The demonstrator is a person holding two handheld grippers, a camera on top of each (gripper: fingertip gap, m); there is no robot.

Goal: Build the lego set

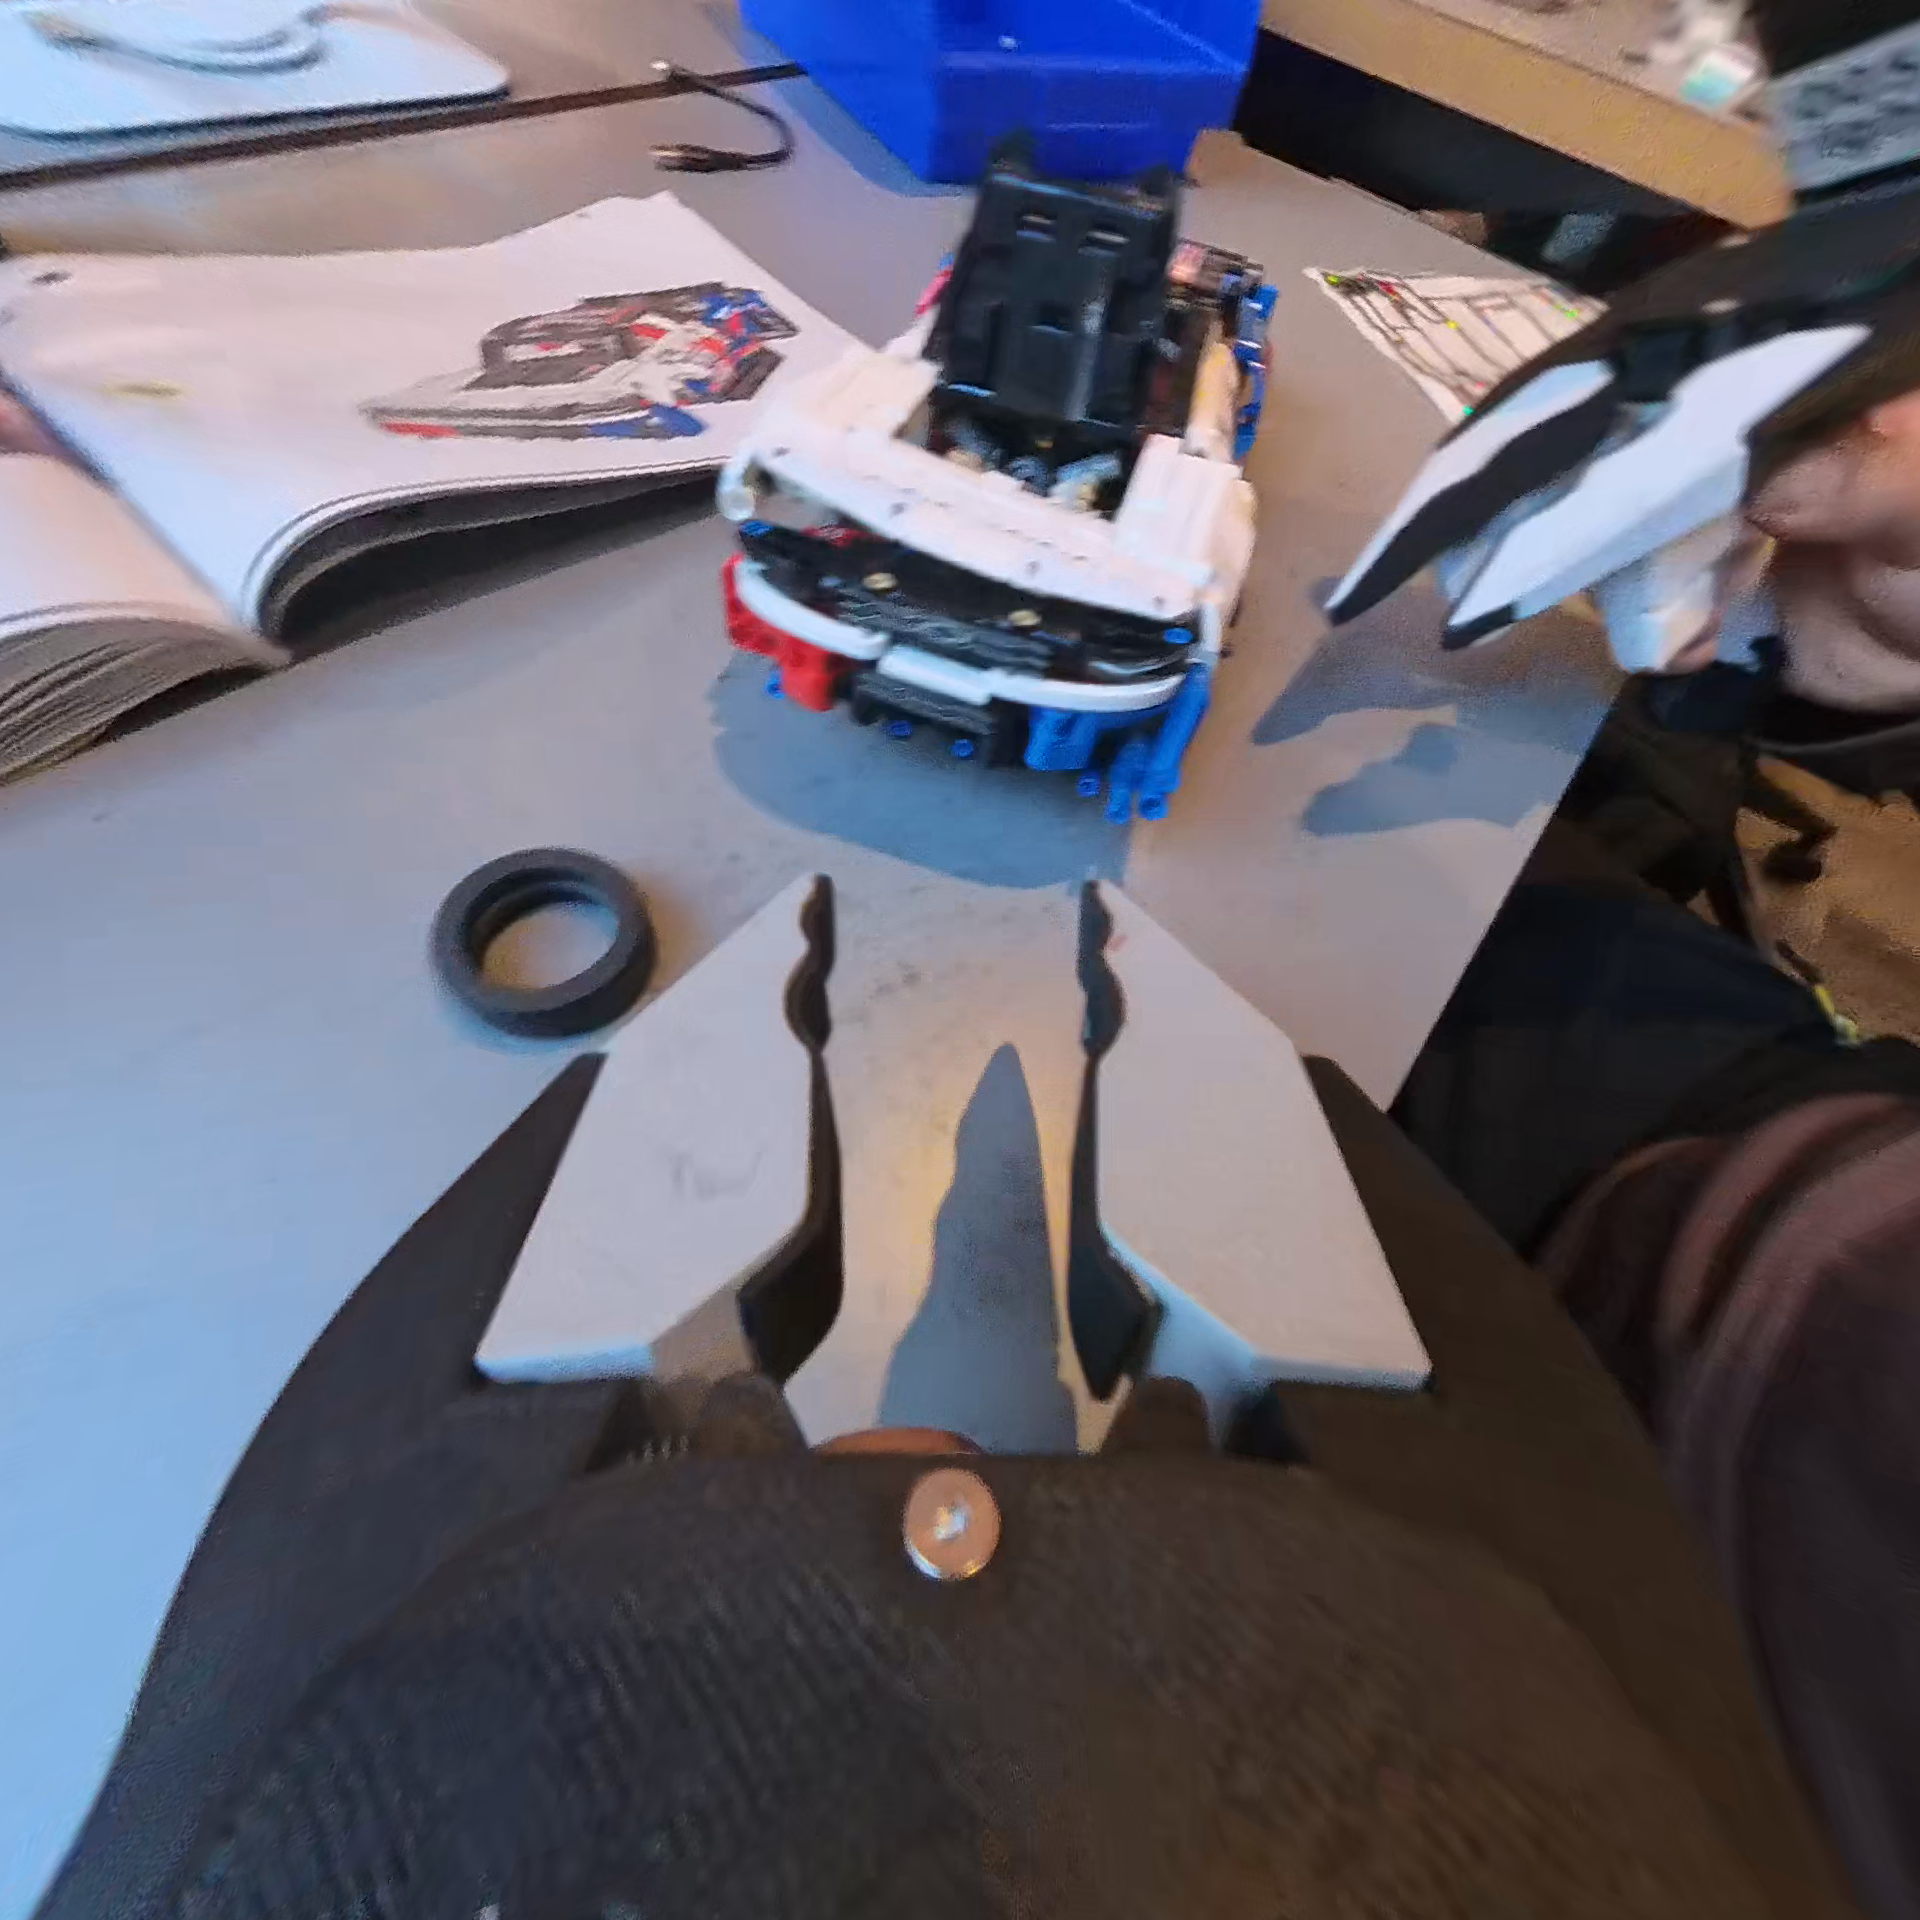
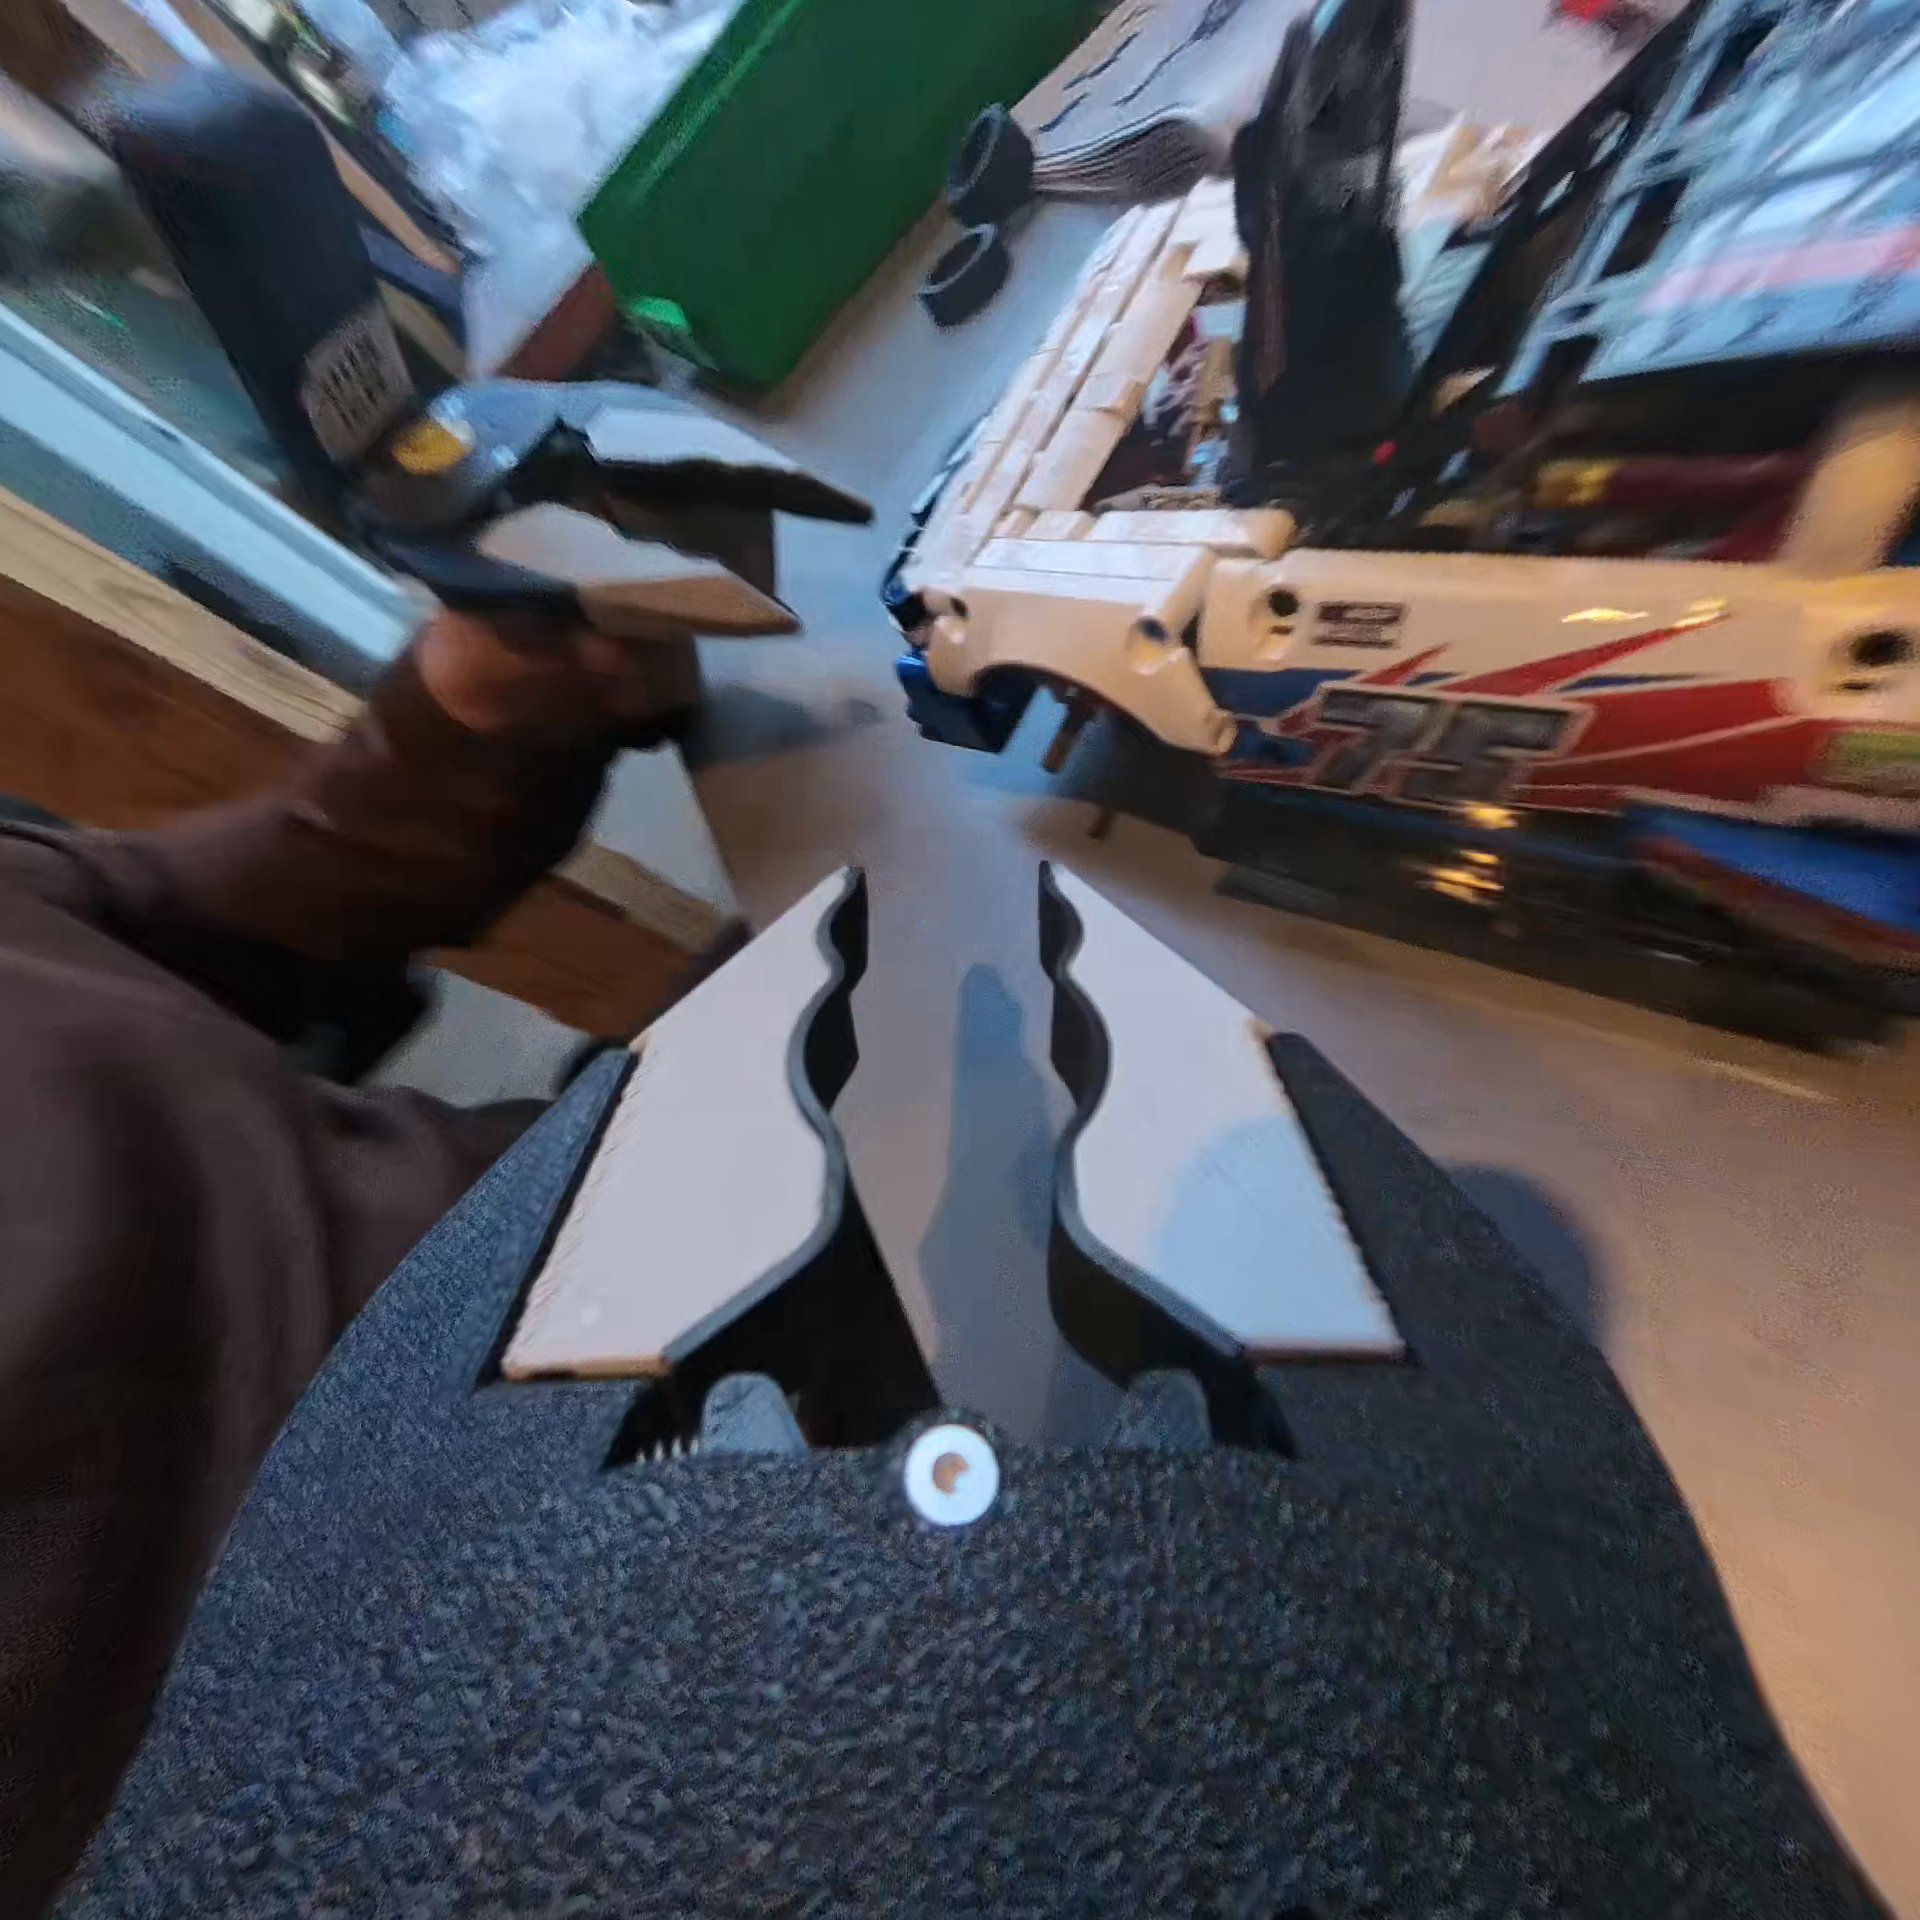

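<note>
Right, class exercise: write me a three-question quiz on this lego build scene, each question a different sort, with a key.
1. True or false: the left tongs are shut on a brick.
2. Multiple choice: the loose black tyre on the table lies (A) left of the left tongs, (B) on the lego car, (C) inside the blue bin.
3. Fill in: the car's raised hood is coloured ____.

Key: 1 false, both the left and the right tongs are open and hold nothing; 2 A; 3 black.
</note>
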